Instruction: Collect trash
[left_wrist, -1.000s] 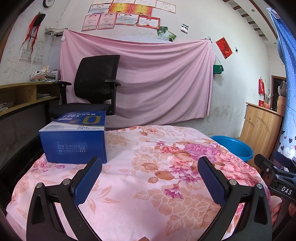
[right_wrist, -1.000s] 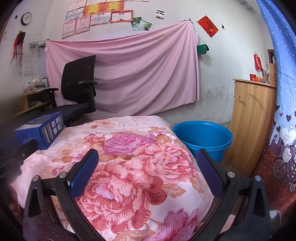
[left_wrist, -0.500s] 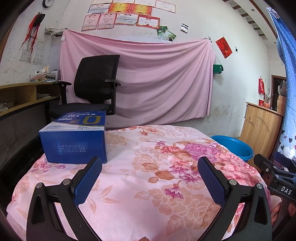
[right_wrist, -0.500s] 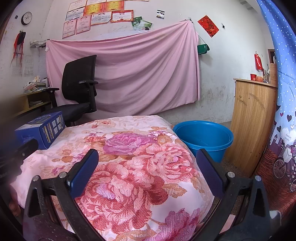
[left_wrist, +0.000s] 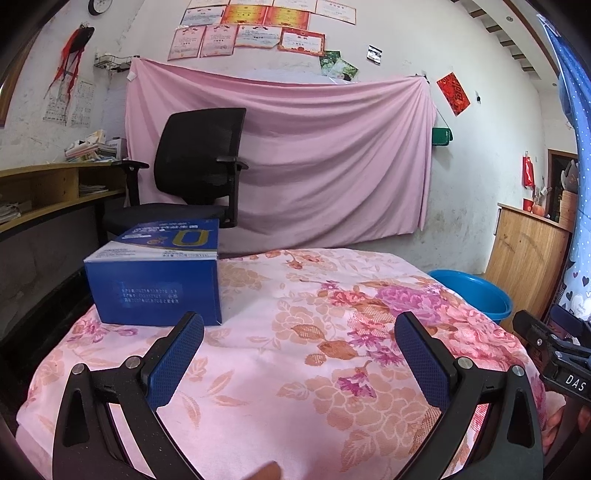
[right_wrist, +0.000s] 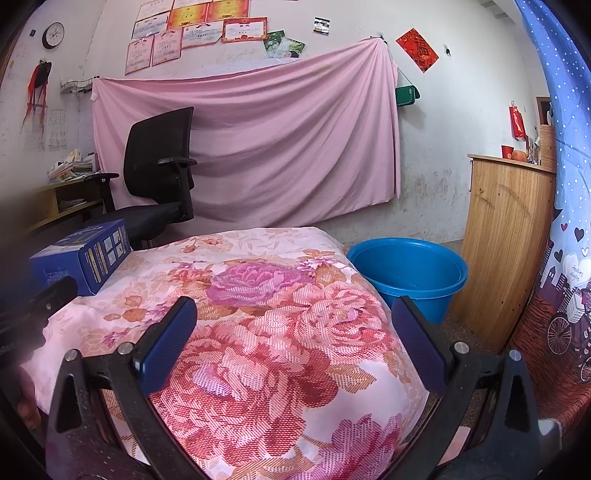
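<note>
A blue cardboard box (left_wrist: 155, 280) lies on the floral pink tablecloth (left_wrist: 295, 350) at the far left; it also shows in the right wrist view (right_wrist: 81, 254). A blue plastic bucket (right_wrist: 406, 273) stands on the floor to the right of the table, and its rim shows in the left wrist view (left_wrist: 476, 291). My left gripper (left_wrist: 299, 328) is open and empty above the cloth, just in front and to the right of the box. My right gripper (right_wrist: 295, 314) is open and empty over the table's right part, left of the bucket.
A black office chair (left_wrist: 199, 177) stands behind the table before a pink sheet (left_wrist: 314, 155) on the wall. A wooden cabinet (right_wrist: 509, 236) stands right of the bucket. A wooden shelf desk (left_wrist: 48, 192) runs along the left. A blue patterned curtain (right_wrist: 569, 221) hangs at far right.
</note>
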